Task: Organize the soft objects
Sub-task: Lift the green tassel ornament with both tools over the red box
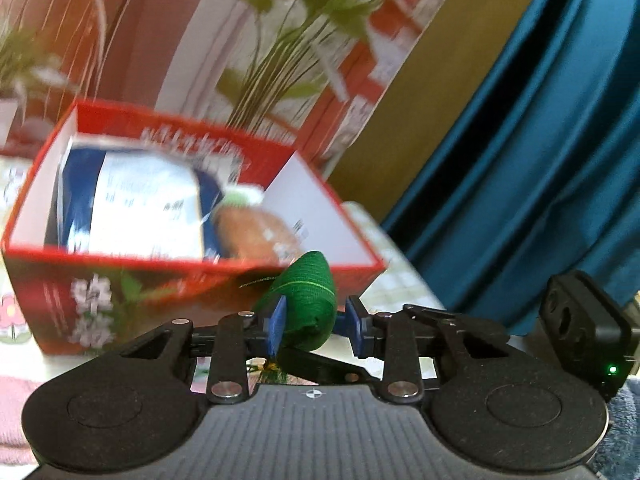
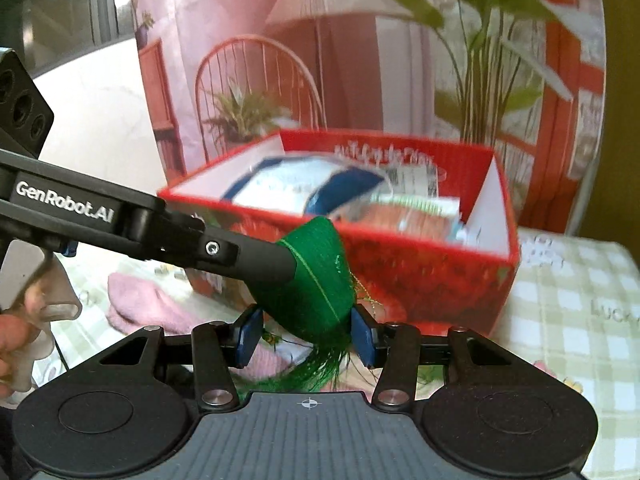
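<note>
A green soft pouch (image 1: pixel 310 300) with a thin yellow line and a green tassel hangs above the table, just in front of the red box (image 1: pixel 120 280). My left gripper (image 1: pixel 316 320) is shut on it, blue pads on both sides. In the right wrist view the same green pouch (image 2: pixel 316 280) sits between the pads of my right gripper (image 2: pixel 306 336), which is shut on its lower part, the tassel trailing below. The left gripper's black finger (image 2: pixel 264 262) comes in from the left and presses the pouch's upper side. The red box (image 2: pixel 440 280) holds a blue-and-white packet (image 2: pixel 304 188) and an orange plush (image 1: pixel 256 232).
A pink cloth (image 2: pixel 136 300) lies on the checked tablecloth (image 2: pixel 568 312) left of the box. A printed backdrop with plants and a chair stands behind it. A teal curtain (image 1: pixel 540 160) hangs on the right. A person's hand (image 2: pixel 12 340) holds the left gripper's handle.
</note>
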### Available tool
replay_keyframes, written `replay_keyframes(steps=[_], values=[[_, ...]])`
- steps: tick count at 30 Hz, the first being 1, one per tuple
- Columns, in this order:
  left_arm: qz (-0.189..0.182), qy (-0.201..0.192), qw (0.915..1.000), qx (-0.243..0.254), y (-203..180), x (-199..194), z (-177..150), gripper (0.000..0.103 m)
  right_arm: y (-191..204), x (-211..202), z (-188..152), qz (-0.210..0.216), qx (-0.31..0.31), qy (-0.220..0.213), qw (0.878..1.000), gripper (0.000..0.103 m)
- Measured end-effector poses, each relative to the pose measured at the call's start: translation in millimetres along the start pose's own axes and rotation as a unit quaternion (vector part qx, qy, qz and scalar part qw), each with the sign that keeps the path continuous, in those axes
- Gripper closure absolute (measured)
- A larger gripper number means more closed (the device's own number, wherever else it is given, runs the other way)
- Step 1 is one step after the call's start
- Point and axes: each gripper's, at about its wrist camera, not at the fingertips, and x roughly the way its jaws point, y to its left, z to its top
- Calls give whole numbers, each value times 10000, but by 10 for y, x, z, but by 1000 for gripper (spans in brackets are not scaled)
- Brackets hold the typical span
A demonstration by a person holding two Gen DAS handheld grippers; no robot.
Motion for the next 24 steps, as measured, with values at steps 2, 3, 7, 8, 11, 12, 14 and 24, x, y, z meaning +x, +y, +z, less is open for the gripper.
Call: replay_keyframes(steps=[2,3,7,8,11,12,14,24], values=[[-58,-151,9998,120,-66,-63,70,69,10,-69,80,-2,-51,-125,9999,59],[-80,-210,9996,162,-95,-91,109,69,18,-101,119,2,-70,-179,9998,59],[-192,-449,9985,252,-173,-212,246,69,46,-216,284,-28,-199,-429,9989,59],[-221,-505,9981,261,-195,-247,273,69,50,-245,320,-36,-223,-492,9985,59],[-310,-685,9966,340,-255,-331,351,69,51,-328,456,-54,-288,-689,9972,59],[-325,-737,9960,377,-272,-349,385,69,54,-348,497,-68,-316,-746,9967,59],[-349,-838,9950,416,-293,-375,454,69,50,-394,591,-80,-362,-863,9956,59],[-273,-1188,9915,462,-283,-335,839,69,-25,-381,1079,-170,-579,-1286,9899,59]])
